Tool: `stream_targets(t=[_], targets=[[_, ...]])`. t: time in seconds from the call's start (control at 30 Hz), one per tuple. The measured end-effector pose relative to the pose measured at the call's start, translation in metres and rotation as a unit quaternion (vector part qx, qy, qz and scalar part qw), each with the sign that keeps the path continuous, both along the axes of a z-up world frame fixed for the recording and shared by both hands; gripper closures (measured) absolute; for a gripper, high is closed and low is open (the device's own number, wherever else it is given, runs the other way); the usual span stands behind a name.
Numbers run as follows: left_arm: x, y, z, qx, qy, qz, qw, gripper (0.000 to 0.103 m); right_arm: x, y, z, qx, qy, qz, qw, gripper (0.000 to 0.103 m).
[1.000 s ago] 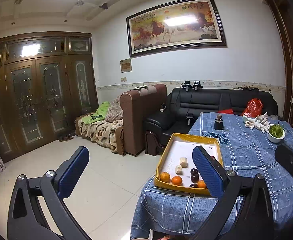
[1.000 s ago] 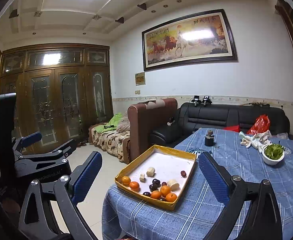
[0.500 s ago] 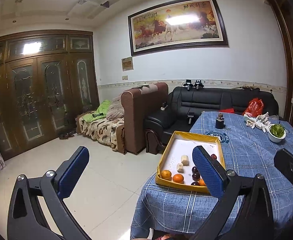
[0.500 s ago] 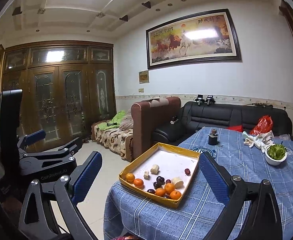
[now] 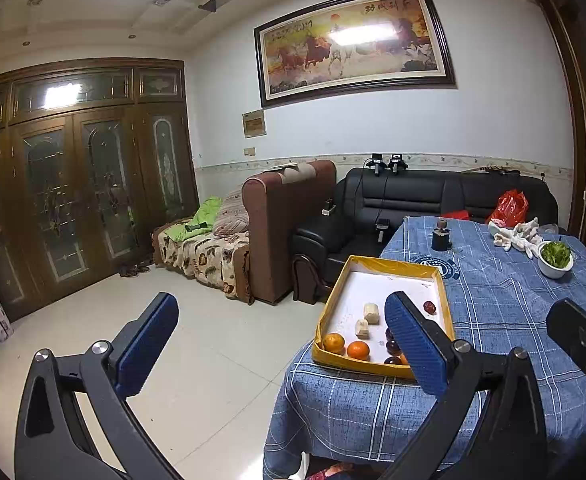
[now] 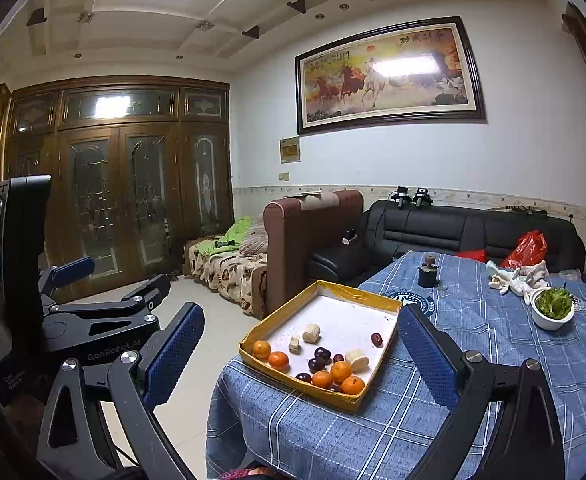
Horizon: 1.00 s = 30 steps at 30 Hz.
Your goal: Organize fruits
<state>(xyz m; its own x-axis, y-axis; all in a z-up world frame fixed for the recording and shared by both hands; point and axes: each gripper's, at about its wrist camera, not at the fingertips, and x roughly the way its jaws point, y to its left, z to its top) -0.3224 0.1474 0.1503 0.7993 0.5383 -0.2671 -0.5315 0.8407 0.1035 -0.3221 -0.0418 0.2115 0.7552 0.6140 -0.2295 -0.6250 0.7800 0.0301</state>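
Note:
A yellow-rimmed shallow box (image 6: pixel 373 301) (image 5: pixel 389 265) sits at the near left corner of a table with a blue checked cloth (image 6: pixel 493 360). In it lie several oranges (image 6: pixel 340 372) (image 5: pixel 357 350), dark plums (image 6: pixel 315 365), pale banana pieces (image 6: pixel 311 333) (image 5: pixel 371 313) and a red date (image 6: pixel 377 339) (image 5: pixel 429 307). My right gripper (image 6: pixel 301 354) is open and empty, held short of the box. My left gripper (image 5: pixel 281 344) is open and empty, off the table's left edge; it also shows in the right wrist view (image 6: pixel 105 292).
A white bowl of greens (image 6: pixel 553 308), a small dark jar (image 6: pixel 427 272) and white gloves (image 6: pixel 517 276) sit farther back on the table. Beyond are a black sofa (image 6: pixel 453 232), a brown sofa (image 6: pixel 293 248) and bare tiled floor (image 5: pixel 197 360) on the left.
Both views have shifted slightly; the table and box sit a little more to the right and farther in the frames. Both grippers stay open. Nothing in the box has moved.

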Motion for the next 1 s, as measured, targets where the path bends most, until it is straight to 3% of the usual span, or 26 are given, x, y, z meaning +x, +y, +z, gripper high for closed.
stream_targets(t=[1.0], targets=[[0.01,0.009,-0.015,-0.009,0.025,0.007,0.9996,0.0,0.0,0.009,-0.009,-0.013,0.009,0.006,1.0,0.005]])
